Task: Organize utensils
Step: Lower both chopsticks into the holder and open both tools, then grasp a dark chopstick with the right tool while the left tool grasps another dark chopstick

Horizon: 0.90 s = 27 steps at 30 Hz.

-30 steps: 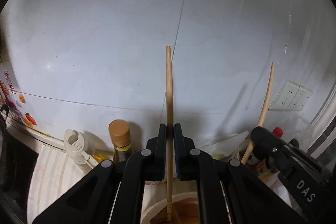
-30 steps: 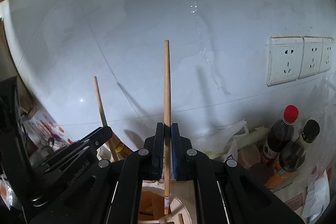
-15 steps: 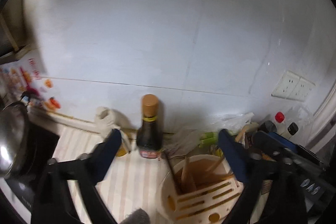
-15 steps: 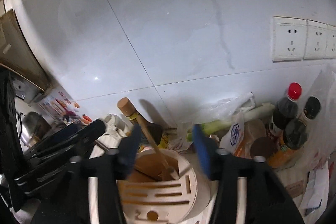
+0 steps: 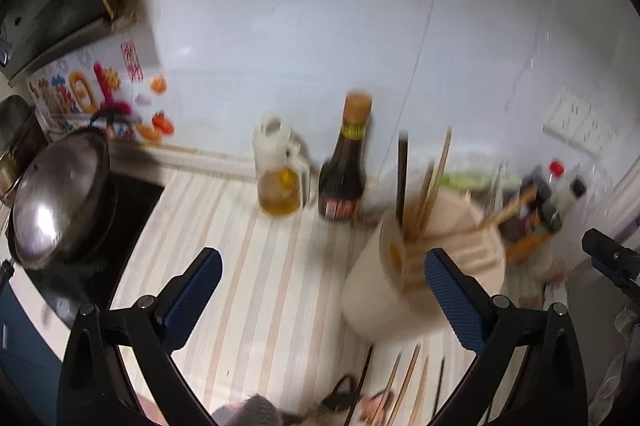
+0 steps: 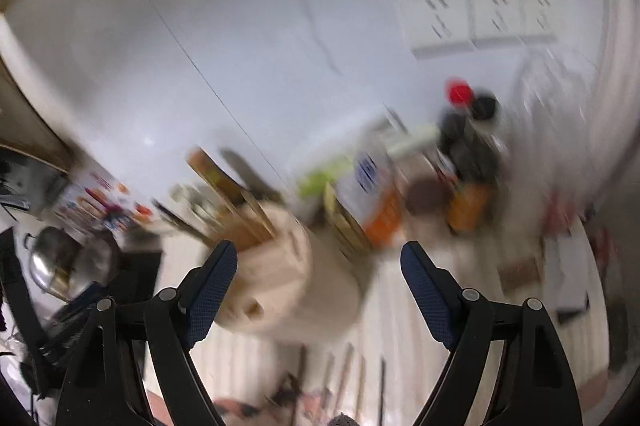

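Both my left gripper point(image 5: 320, 282) and right gripper point(image 6: 318, 278) have just been opening and hold nothing. Loose chopsticks point(image 5: 404, 382) lie in front of the utensil holder point(image 5: 424, 266), long axes pointing toward it, nearer my left gripper, below its jaws.

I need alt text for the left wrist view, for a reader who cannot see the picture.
The left claw is open and empty above a striped counter, its jaws having just opened. A beige holder with upright chopsticks stands ahead on the right; more chopsticks lie in front. Behind are an oil jug, a dark bottle and a wok.
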Available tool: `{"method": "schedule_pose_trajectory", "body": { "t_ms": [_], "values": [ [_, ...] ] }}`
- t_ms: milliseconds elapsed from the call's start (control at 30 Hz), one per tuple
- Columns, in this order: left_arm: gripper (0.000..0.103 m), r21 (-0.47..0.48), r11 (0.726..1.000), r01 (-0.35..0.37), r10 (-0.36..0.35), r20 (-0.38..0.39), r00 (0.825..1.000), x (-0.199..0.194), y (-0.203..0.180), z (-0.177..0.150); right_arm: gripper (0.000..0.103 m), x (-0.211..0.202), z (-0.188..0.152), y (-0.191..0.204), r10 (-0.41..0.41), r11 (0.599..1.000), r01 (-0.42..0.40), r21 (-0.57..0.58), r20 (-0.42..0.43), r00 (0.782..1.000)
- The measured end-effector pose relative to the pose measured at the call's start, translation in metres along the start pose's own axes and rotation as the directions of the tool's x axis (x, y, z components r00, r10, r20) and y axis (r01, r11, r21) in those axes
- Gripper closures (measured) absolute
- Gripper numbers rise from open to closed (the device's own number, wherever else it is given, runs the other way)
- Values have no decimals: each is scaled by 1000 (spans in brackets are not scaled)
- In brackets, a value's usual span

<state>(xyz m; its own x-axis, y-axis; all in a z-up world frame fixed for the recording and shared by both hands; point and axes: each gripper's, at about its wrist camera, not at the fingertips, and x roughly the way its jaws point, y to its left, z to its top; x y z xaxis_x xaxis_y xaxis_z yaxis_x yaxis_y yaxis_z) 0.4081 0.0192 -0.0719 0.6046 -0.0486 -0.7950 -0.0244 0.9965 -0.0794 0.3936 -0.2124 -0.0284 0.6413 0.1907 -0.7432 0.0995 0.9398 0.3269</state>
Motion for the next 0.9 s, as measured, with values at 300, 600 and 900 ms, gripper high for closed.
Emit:
{"method": "schedule_pose_trajectory", "body": {
  "t_ms": [300,600,900],
  "values": [
    [0,136,990,-48,77,-215,974,58,-15,-103,18,79,-110,-50,-121,992,130,2,-344,931],
    [5,276,961,10,116,-437,892,129,-37,-197,56,148,-206,-67,-202,978,193,-77,-576,792],
    [46,308,947,87,71,-469,880,148,-60,-217,88,150,-223,-64,-287,958,221,-185,-565,774]
  ]
}}
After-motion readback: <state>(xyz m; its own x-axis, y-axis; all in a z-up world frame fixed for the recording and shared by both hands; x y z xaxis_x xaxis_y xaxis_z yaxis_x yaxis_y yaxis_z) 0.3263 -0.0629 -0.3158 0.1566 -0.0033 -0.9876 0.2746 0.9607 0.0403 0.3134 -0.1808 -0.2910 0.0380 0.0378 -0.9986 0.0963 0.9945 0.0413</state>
